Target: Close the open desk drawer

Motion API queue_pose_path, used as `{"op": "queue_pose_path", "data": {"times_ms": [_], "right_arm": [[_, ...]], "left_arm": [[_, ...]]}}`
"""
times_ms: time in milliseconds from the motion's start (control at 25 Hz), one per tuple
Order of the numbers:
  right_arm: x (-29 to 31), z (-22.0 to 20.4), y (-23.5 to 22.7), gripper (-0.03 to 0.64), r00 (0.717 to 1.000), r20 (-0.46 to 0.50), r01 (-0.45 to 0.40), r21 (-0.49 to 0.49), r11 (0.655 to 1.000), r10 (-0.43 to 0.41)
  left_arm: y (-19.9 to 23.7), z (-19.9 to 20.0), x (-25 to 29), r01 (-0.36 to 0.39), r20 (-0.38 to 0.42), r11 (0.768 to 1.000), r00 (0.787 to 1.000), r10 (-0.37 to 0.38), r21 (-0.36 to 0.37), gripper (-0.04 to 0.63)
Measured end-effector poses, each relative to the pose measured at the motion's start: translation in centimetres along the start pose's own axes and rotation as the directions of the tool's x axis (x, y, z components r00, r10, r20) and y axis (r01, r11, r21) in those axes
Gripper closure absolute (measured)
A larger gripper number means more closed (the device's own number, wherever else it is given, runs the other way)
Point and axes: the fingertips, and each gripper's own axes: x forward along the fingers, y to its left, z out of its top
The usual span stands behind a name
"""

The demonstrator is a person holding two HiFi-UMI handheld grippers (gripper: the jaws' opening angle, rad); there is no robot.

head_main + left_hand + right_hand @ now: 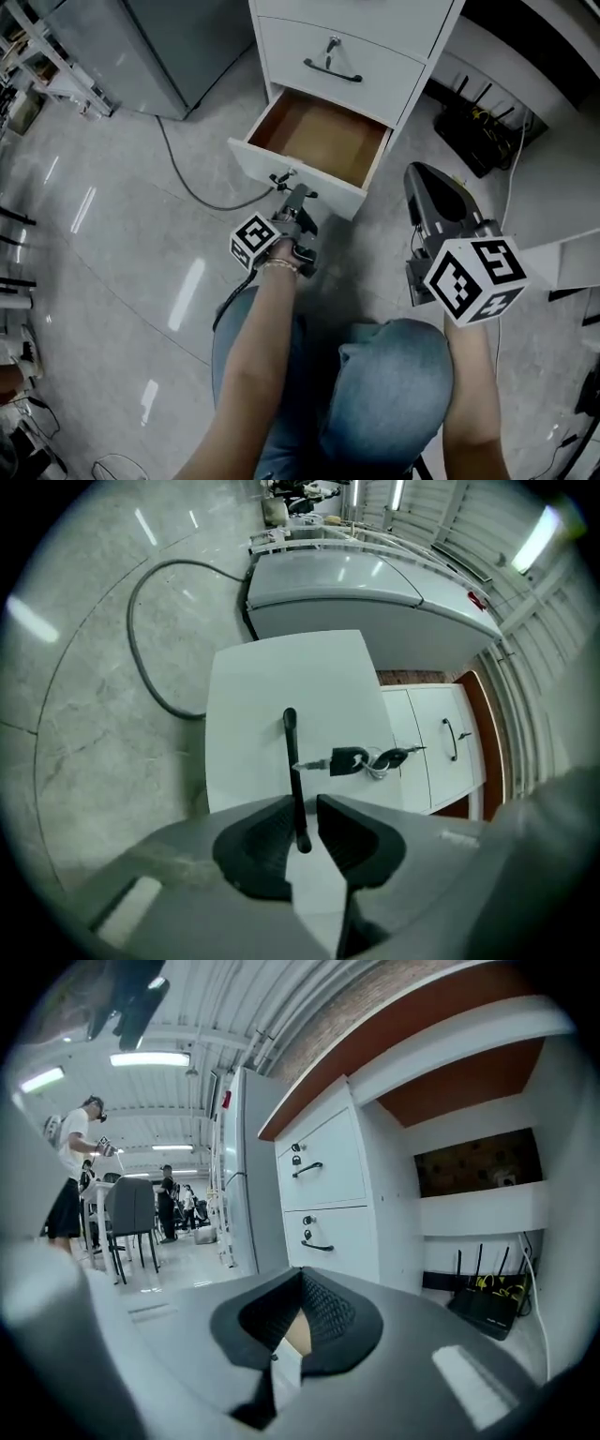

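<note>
Directly at 12 o'clock in the head view: open white desk drawer [281,171] with brown wooden bottom, pulled out of a white metal cabinet [375,37]. Straddles its thin black bar handle [292,752] with the left claw [302,803], pads apart, not clamped. Just at 3 o'clock of the handle: black key bunch [361,760]. Holds the right claw [298,1277] at 4 o'clock of the drawer, tips together, empty.

glossy grey floor [112,244], grey cabinet [159,47], black cable [131,630], ceiling strip lights [148,1058]
</note>
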Motion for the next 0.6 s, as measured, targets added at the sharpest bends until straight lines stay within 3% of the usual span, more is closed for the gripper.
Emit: {"op": "queue_pose_path", "data": {"times_ms": [600], "right_arm": [[0.1, -0.5, -0.9, 0.618, 1.000, -0.005, -0.001, 0.004, 1.000, 0.001]], "left_arm": [[0.1, 0.4, 2.3, -0.109, -0.011, 0.994, 0.994, 0.109, 0.017, 0.529]]}}
